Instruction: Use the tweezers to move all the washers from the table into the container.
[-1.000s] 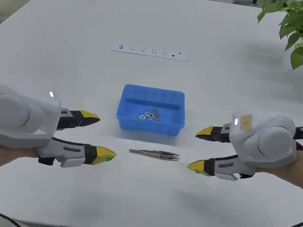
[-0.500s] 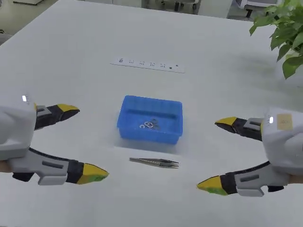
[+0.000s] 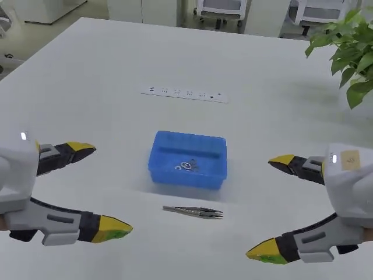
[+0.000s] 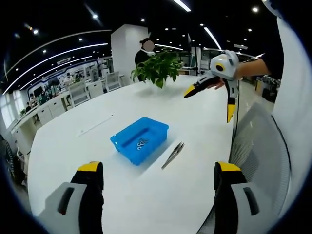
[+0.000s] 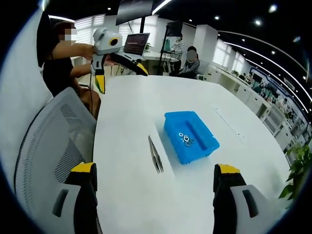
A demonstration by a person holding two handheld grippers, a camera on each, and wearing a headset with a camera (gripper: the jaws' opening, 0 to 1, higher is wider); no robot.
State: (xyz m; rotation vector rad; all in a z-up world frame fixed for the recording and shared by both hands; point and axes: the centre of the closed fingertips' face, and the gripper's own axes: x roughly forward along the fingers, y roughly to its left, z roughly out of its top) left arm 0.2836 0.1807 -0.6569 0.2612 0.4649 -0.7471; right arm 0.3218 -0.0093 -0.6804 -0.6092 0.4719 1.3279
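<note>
A blue container [image 3: 187,144] stands mid-table with several small washers [image 3: 186,167] inside it. Metal tweezers [image 3: 193,211] lie flat on the table just in front of it, touched by nothing. My left gripper [image 3: 104,186] hovers open and empty to the left of the tweezers. My right gripper [image 3: 267,207] hovers open and empty to their right. In the left gripper view the open left gripper [image 4: 159,166] faces the container [image 4: 127,143], the tweezers [image 4: 173,154] and the right gripper [image 4: 208,106]. In the right gripper view the open right gripper [image 5: 155,168] faces the container [image 5: 202,145] and tweezers [image 5: 155,153].
A white power strip [image 3: 185,94] lies beyond the container. A leafy plant [image 3: 347,52] hangs over the table's far right. A grey mesh chair [image 5: 53,141] stands at the near edge. Office chairs and people are in the background.
Both grippers have drawn outward and back from the tweezers, staying open. The head camera has tilted up, so the container and tweezers sit lower in view.
</note>
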